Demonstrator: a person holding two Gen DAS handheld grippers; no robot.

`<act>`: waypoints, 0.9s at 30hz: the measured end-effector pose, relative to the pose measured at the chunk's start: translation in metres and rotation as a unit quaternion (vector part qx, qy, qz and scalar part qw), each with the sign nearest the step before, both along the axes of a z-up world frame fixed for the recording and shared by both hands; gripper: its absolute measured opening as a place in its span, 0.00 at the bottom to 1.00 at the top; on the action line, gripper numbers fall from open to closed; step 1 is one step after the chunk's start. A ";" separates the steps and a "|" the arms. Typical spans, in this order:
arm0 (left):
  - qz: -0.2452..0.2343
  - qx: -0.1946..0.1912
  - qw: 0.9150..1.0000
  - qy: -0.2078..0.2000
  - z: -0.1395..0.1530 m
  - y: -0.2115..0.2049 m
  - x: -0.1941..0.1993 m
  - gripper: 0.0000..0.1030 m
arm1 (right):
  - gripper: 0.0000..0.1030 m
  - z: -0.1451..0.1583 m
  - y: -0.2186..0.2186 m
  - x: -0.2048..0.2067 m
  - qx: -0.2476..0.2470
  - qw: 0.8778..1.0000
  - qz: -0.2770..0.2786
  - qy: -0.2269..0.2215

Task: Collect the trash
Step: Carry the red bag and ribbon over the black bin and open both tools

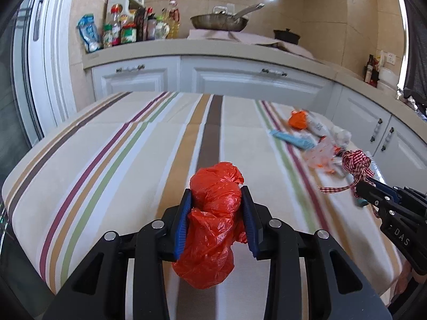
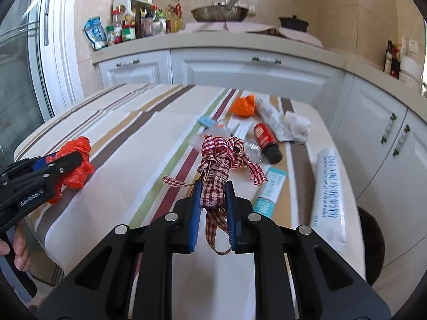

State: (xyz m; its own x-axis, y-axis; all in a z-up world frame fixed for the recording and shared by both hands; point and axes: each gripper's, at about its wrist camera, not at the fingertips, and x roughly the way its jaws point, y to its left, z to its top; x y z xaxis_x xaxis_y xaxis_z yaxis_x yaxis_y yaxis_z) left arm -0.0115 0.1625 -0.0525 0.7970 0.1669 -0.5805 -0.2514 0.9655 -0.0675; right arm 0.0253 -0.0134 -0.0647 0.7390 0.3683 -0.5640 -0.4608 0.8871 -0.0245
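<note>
Left wrist: left gripper (image 1: 216,200) clamping crumpled red plastic bag (image 1: 213,213), lifting for disposal | right gripper (image 2: 212,194) pinching red-checked fabric ribbon (image 2: 221,157), clearing litter ahead.

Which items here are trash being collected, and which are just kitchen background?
Trash: red plastic bag in left gripper; checked ribbon in right gripper; orange wrapper, red bottle, tubes.

Background: frying pan, condiment bottles, black pot.
</note>
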 end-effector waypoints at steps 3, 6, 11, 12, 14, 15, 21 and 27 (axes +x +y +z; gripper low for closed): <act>-0.015 -0.006 1.000 -0.012 0.008 -0.014 0.000 0.35 | 0.16 0.008 -0.016 -0.006 0.003 1.000 -0.010 -0.012; -0.033 -0.010 0.999 -0.018 0.014 -0.030 0.002 0.35 | 0.16 0.015 -0.038 -0.013 0.009 0.999 -0.028 -0.023; -0.074 -0.008 0.997 -0.030 0.023 -0.068 0.008 0.35 | 0.16 0.023 -0.081 -0.024 0.010 0.996 -0.075 -0.045; -0.085 -0.006 0.996 -0.033 0.025 -0.077 0.009 0.35 | 0.16 0.024 -0.092 -0.025 0.011 0.995 -0.087 -0.047; -0.108 -0.004 0.993 -0.038 0.028 -0.095 0.012 0.35 | 0.16 0.024 -0.112 -0.027 0.013 0.993 -0.109 -0.051; -0.118 -0.004 0.992 -0.040 0.028 -0.104 0.014 0.35 | 0.16 0.024 -0.124 -0.029 0.013 0.991 -0.123 -0.053; -0.178 -0.001 0.983 -0.039 0.029 -0.160 0.027 0.35 | 0.16 0.017 -0.180 -0.032 0.018 0.982 -0.181 -0.056; -0.214 0.010 0.976 -0.041 0.026 -0.208 0.039 0.35 | 0.16 0.006 -0.218 -0.030 0.015 0.975 -0.216 -0.056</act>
